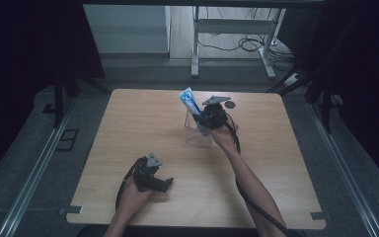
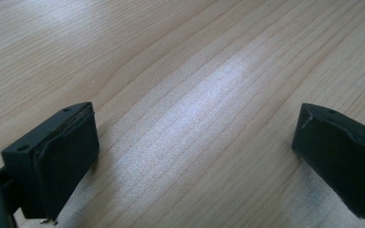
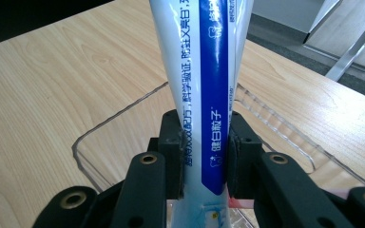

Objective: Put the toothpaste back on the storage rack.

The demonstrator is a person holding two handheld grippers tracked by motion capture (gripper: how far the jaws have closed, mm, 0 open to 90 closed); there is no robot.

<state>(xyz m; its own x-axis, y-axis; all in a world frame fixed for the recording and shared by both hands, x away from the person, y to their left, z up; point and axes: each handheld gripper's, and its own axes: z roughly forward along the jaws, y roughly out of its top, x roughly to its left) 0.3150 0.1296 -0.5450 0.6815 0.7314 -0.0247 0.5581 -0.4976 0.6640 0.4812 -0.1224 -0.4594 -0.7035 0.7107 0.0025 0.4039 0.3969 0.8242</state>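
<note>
Right tongs (image 3: 204, 156) clamp the tube (image 3: 204, 85) upright over the clear bin (image 1: 199, 134) mid-counter (image 1: 128, 128), dark disc (image 1: 231, 104) just beyond; left tongs (image 2: 195, 156) gape empty over bare wood near the front edge.

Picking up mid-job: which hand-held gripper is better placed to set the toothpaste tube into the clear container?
Right. The right hand-held gripper is shut on the toothpaste tube over the clear container. The left hand-held gripper is open over bare table.

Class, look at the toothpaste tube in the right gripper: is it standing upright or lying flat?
Upright. The toothpaste tube rises steeply from between the right gripper pads, above the clear container.
</note>
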